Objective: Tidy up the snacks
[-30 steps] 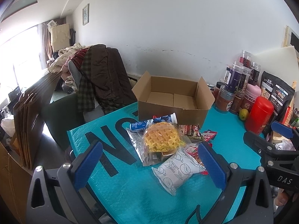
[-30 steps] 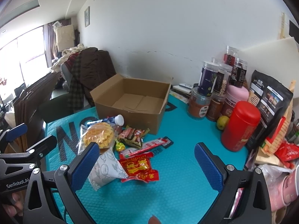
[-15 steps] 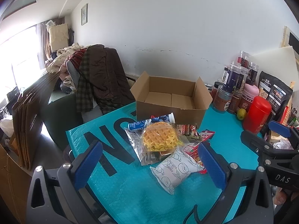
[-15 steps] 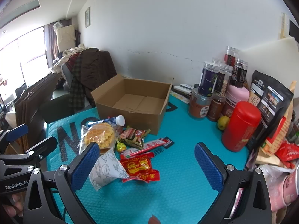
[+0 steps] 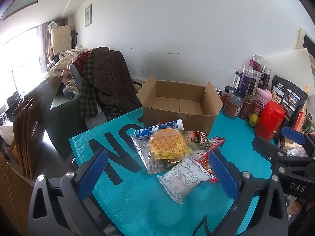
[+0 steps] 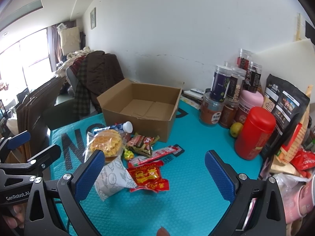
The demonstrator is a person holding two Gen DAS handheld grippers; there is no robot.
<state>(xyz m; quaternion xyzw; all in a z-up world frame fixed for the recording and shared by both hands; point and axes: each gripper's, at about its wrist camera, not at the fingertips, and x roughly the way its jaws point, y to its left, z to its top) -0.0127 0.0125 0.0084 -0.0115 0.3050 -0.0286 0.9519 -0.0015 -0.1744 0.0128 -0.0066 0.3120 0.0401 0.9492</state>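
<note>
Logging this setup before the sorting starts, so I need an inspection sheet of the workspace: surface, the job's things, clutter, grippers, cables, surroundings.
Surface: teal padded mat with large dark letters, bare in front.
Job's things: open cardboard box, nothing seen inside; in front of it a waffle pack on top of the pile, blue tube, white patterned packet, red packet, long red stick pack.
Clutter: jars, red canister, lime, black bags on the right.
Grippers: left gripper and right gripper both open, holding nothing.
Cables: thin dark cable at the left gripper's base.
Surroundings: chair piled with clothes, flat cardboard, window.
</note>
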